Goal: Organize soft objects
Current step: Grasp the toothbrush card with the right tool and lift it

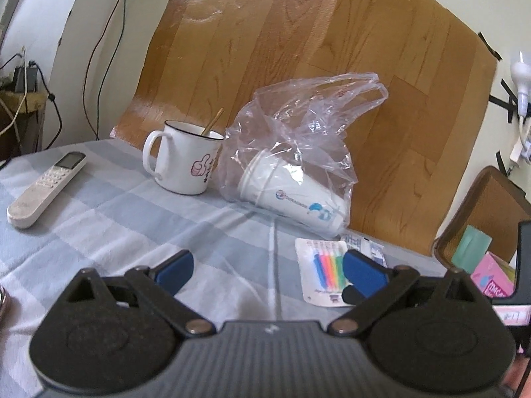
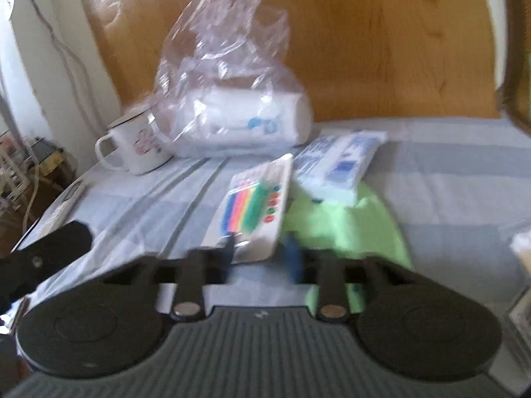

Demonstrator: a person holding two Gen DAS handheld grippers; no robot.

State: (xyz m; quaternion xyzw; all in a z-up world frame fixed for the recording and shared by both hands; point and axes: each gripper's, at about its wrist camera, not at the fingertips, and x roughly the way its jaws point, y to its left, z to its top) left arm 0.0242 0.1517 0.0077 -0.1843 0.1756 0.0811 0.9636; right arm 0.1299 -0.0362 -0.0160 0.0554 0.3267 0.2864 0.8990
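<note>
Left hand-held gripper point(image 1: 267, 270): jaws wide apart, empty, above striped surface point(image 1: 132, 232). Right hand-held gripper point(image 2: 262, 255): jaws narrowed, blurred, grip unclear, at near edge of green cloth point(image 2: 348, 225). Beyond: candle card point(image 2: 255, 205), tissue pack point(image 2: 338, 159); far edge: bagged paper cups point(image 2: 245, 122), mug point(image 2: 139, 149). Sorting barely begun.

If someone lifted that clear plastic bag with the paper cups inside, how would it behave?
The crinkled clear plastic bag looks thin and floppy, so it would probably sag and rustle. The white paper cups lying sideways inside seem light and might roll or slide out of its loose opening.
</note>
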